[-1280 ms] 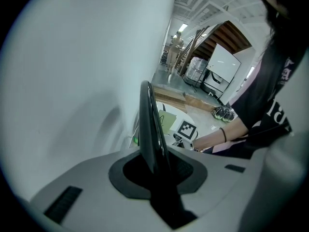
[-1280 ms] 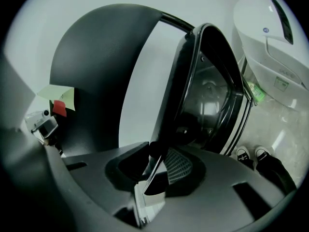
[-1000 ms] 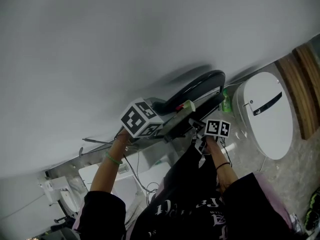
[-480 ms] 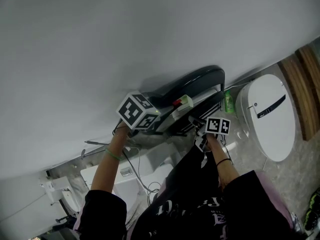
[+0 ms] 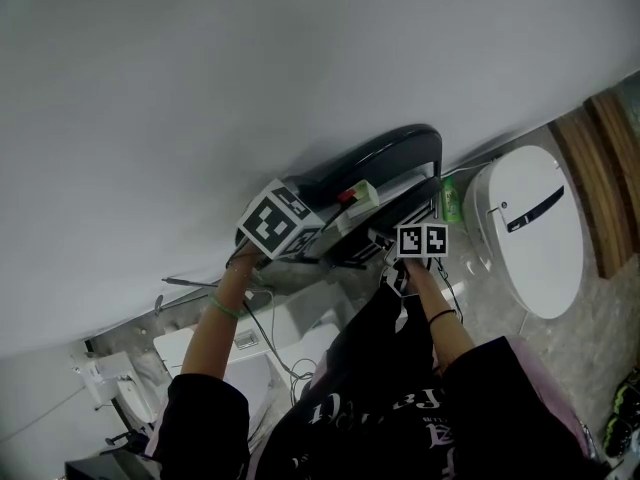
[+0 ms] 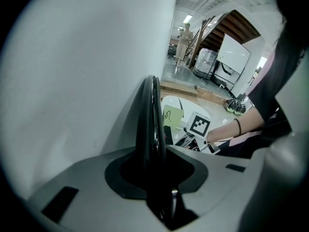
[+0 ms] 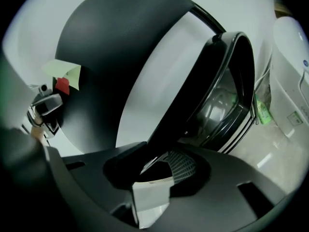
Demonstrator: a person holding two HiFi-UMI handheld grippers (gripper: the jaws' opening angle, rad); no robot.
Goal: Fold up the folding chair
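The black folding chair [image 5: 385, 160] stands folded flat against the white wall. In the left gripper view it is a thin black edge [image 6: 152, 115] running straight into my jaws. My left gripper [image 5: 345, 218] is on its upper edge; the jaws [image 6: 157, 180] are opening but the chair's edge still fills the gap between them. My right gripper [image 5: 388, 240] is at the chair's lower side. Its jaws [image 7: 159, 170] are opening round a black frame bar [image 7: 193, 86], with a ribbed pad [image 7: 182, 166] showing bare beside the bar.
A white oval appliance [image 5: 530, 233] lies on the floor right of the chair, with a green bottle [image 5: 447, 200] between them. A wooden board [image 5: 600, 178] is at the far right. White boxes and cables [image 5: 250, 353] sit lower left. The wall [image 5: 200, 88] fills the top.
Both grippers and the chair have shifted up towards the wall, and the chair lies flatter against it. The right gripper's marker cube has rolled a little.
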